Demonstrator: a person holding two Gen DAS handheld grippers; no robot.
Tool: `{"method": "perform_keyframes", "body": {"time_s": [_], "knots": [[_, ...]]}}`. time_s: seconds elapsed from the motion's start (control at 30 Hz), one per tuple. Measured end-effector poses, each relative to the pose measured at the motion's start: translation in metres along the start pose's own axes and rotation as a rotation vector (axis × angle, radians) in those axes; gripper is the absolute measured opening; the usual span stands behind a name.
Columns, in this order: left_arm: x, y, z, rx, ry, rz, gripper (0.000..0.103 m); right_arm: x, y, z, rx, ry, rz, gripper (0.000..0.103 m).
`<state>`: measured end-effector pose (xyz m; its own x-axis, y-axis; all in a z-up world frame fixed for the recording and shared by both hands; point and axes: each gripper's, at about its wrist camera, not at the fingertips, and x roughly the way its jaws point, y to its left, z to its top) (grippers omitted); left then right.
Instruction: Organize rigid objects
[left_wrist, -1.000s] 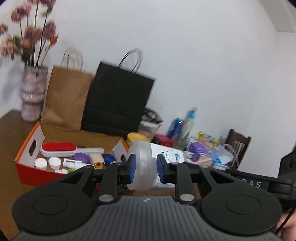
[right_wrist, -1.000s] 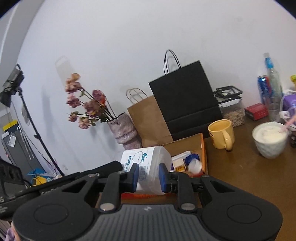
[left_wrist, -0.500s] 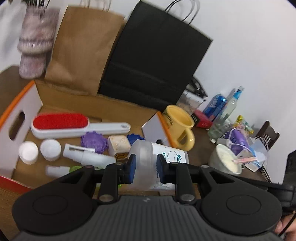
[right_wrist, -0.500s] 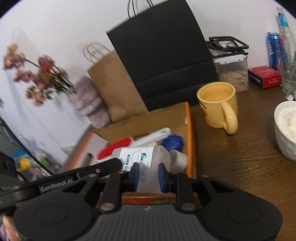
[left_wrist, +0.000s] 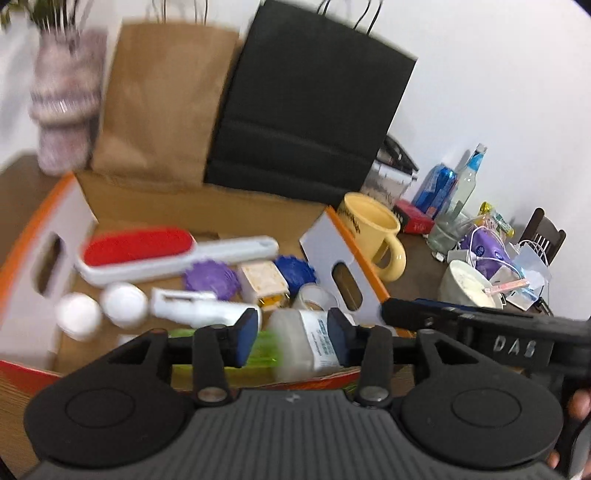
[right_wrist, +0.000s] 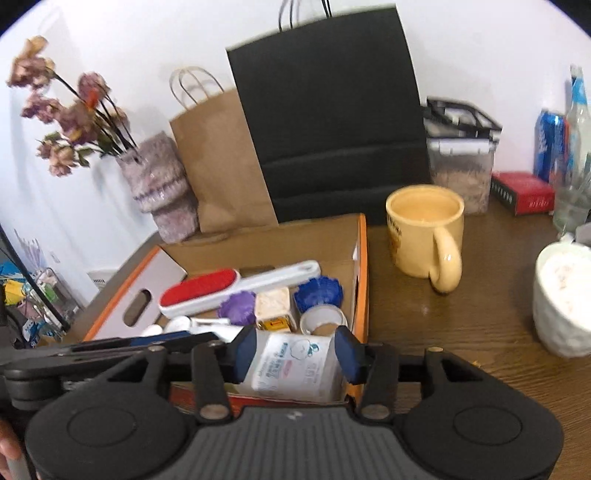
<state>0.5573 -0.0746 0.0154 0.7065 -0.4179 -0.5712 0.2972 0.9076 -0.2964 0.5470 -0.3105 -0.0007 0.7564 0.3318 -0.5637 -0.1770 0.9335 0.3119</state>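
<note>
Left hand-held gripper (left_wrist: 291, 339): blue pads either side of translucent white plastic bottle with blue-printed label (left_wrist: 308, 347), jaws opening, gap visible on both sides, no longer pressing. Bottle lying on its side in near right corner of orange-and-white cardboard box (left_wrist: 22, 251).

Right hand-held gripper (right_wrist: 297, 349): jaws opening, pads spread just clear of the same bottle's labelled body (right_wrist: 295, 363), bottle between them.

Box contents, far to near: red-faced lint brush with long white handle (left_wrist: 155, 251); purple ridged round lid (left_wrist: 210, 278); cream square container with yellow label (left_wrist: 264, 284); blue ridged round lid (left_wrist: 293, 269); roll of clear tape (right_wrist: 323, 319); two white round caps (left_wrist: 99, 312) at left; white spray bottle lying flat (left_wrist: 199, 312); green item near front wall, too blurred to tell.

On dark wooden bench (right_wrist: 461, 325), right of box: yellow ceramic mug (right_wrist: 424, 230); white bowl (right_wrist: 563, 301) at far right edge.

Behind box, against wall: brown paper bag (right_wrist: 218, 158), black paper bag (right_wrist: 332, 110), mauve vase with dried flowers (right_wrist: 159, 184).
</note>
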Motion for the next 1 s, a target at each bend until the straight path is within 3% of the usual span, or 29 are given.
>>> {"method": "perform_keyframes", "body": {"time_s": [0.13,0.33,0.47,0.6,0.8,1.0], "knots": [[-0.055,-0.008,-0.003,0.096,-0.109,0.073,0.059,-0.038,0.011,-0.001,-0.023,-0.042,0.006,0.052],[-0.132,-0.028,-0.027,0.162,-0.194,0.102,0.069,-0.094,0.038,-0.031,-0.109,-0.103,0.003,0.061],[-0.18,-0.042,-0.058,0.195,-0.273,0.13,0.072,-0.135,0.065,-0.072,-0.259,-0.247,-0.054,0.075],[-0.218,-0.054,-0.095,0.212,-0.349,0.173,0.072,-0.164,0.086,-0.113,-0.342,-0.344,-0.081,0.077],[-0.262,-0.059,-0.145,0.198,-0.419,0.215,0.076,-0.204,0.102,-0.161,-0.323,-0.409,-0.04,0.081],[-0.291,-0.051,-0.181,0.152,-0.43,0.245,0.076,-0.231,0.111,-0.199,-0.305,-0.419,-0.05,0.083]]}}
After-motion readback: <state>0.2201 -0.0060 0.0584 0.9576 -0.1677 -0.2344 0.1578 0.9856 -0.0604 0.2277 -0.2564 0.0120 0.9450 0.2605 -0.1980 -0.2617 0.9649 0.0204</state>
